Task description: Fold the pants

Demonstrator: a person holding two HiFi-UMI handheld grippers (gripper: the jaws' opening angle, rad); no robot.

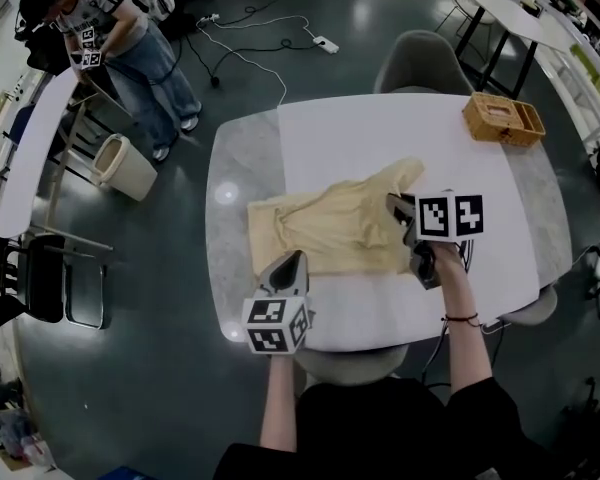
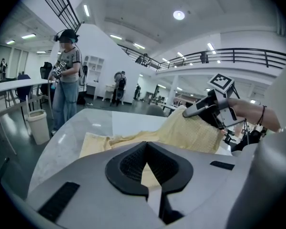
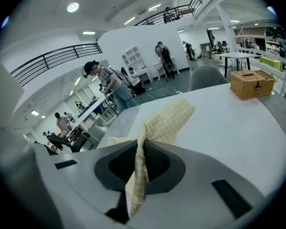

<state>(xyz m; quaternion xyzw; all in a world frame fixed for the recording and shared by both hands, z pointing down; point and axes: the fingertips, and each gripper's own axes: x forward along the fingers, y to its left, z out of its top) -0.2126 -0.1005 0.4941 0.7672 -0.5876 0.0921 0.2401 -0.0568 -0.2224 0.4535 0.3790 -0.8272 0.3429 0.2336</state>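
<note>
My 2 grippers are each closed on the pants (image 1: pixel 325 230). The right gripper (image 1: pixel 400 210) pinches the lifted right end, a strip of cloth standing between its pads, and the left gripper (image 1: pixel 293 260) nips the near edge around mid-length. The pants lie on the white table (image 1: pixel 380 133) with their long axis running left to right, so I judge the fold runs along that axis, carrying the right end toward the flat left end beyond my left gripper.

Wicker basket (image 1: pixel 503 119) on table (image 1: pixel 360 133) far corner; white bin (image 1: pixel 123 167) beside standing person (image 1: pixel 130 53).
</note>
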